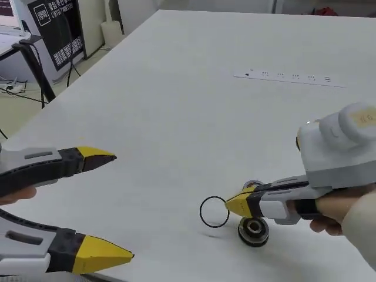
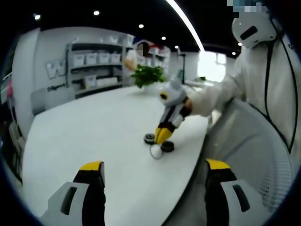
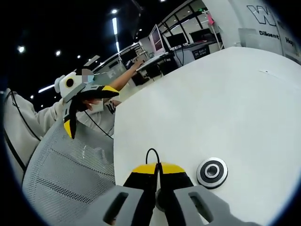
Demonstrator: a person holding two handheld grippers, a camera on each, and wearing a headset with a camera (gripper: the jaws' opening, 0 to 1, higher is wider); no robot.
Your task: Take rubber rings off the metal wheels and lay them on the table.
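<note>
Rubber ring (image 1: pixel 201 212): thin, light, floppy, probably grippy. Stands upright at the counter (image 1: pixel 176 117), pinched by its rim in right gripper (image 1: pixel 230 205) fingers, fully closed. Metal wheel (image 1: pixel 254 230) just beside it, rigid, likely heavy. Left gripper (image 1: pixel 120 205) fingers wide apart, empty. Best hold on the ring: light rim pinch.

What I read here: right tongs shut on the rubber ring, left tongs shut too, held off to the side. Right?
Not quite. The left tongs are open, jaws wide apart, as the left gripper view shows. The rest stands: the right tongs are shut on the rubber ring, and the left is held off to the side.
</note>
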